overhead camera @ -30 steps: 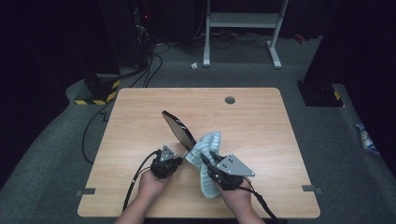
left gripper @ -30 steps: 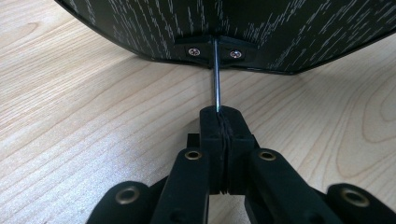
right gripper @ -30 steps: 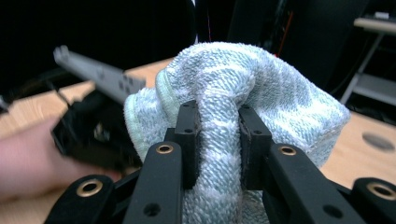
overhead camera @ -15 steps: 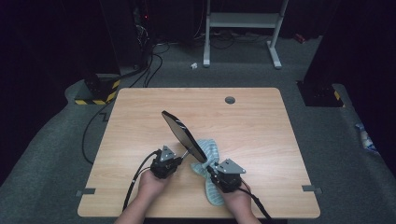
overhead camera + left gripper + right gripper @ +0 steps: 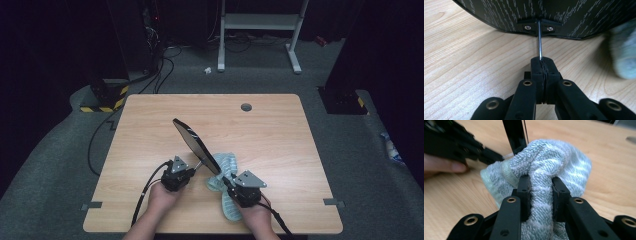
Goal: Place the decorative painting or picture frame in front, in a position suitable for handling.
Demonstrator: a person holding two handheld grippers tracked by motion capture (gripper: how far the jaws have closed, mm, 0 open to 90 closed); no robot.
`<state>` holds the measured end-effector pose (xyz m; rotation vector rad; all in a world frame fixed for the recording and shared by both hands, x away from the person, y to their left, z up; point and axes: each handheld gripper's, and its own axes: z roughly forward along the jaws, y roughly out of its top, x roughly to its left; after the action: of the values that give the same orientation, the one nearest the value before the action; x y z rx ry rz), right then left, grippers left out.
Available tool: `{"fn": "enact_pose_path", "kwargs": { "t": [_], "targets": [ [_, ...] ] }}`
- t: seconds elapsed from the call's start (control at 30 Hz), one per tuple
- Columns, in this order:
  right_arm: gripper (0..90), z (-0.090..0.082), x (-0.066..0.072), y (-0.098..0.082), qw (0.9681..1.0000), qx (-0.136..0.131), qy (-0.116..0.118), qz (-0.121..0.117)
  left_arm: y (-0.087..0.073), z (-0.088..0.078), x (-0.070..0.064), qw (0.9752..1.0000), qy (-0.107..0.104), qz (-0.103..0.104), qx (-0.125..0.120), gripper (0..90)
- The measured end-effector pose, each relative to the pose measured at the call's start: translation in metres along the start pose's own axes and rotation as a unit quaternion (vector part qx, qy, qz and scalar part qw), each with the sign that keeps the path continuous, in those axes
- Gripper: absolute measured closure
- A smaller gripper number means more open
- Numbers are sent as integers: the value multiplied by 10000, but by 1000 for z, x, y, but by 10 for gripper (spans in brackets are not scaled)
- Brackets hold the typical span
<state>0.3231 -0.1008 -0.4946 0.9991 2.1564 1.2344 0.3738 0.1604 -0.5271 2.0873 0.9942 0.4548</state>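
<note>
My left gripper [image 5: 541, 66] is clamping the thin metal stem [image 5: 539, 40] of the black mirror [image 5: 195, 145], propping it tilted toward 11 o'clock at table [image 5: 280, 125] centre. My right gripper [image 5: 540, 187] is pinching the pale blue towel [image 5: 554, 162], pressing it against the mirror's lower edge at 4 o'clock

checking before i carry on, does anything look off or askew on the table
Nothing looks damaged or spilled. The dark oval mirror stands tilted, but only because the left tongs grip its thin metal stem. The pale blue towel is bunched up, pinched in the right tongs beside the mirror.
</note>
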Motion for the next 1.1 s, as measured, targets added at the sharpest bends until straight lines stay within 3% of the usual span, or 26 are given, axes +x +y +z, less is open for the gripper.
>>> {"fn": "enact_pose_path", "kwargs": {
  "t": [0.2,0.23,0.4,0.67,0.87,1.0,1.1],
  "targets": [
    [722,-20,4,12,9991,-411,-22,-52,0,0,-1,10000,57,43,-17,885],
    [721,-23,5,15,9987,-501,-14,-68,0,0,-1,10000,21,-16,-25,885],
    [718,-35,11,37,9958,-874,-11,-273,0,0,-1,10000,70,59,-17,885],
    [716,-34,17,79,9907,-1231,-14,-573,0,0,-1,9999,76,64,-21,885],
    [712,-30,20,97,9889,-1331,3,-662,0,0,-1,10000,71,48,-29,885],
    [714,-30,20,97,9886,-1330,-6,-713,0,0,-1,10000,69,48,-29,885],
    [714,-32,17,79,9906,-1214,-22,-637,0,0,-1,10000,67,61,-19,885]
  ]
}}
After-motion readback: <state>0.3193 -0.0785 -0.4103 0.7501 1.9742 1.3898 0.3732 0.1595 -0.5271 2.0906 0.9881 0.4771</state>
